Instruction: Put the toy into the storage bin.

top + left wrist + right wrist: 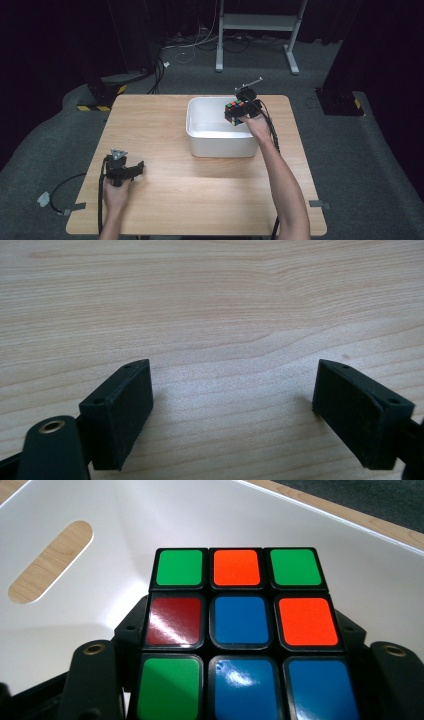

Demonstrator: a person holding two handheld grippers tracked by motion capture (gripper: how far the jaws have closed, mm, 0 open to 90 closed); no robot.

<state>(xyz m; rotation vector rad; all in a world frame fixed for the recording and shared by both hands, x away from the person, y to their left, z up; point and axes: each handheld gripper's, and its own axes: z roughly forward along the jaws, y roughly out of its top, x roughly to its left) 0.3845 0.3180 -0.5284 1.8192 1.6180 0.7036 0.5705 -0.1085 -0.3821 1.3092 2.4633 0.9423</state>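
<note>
A light wooden surface with rounded corners stands on grey carpet. A white rectangular plastic bin sits directly on it, toward the far side and right of the middle. Near the front left corner the black left gripper rests on the wood, jaws spread wide.

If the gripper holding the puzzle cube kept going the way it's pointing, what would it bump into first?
Most likely the inside of the white bin. The right gripper, shut on the cube, points into it, and the bin's inner wall and floor lie just beyond the cube, though depth is hard to judge.
</note>
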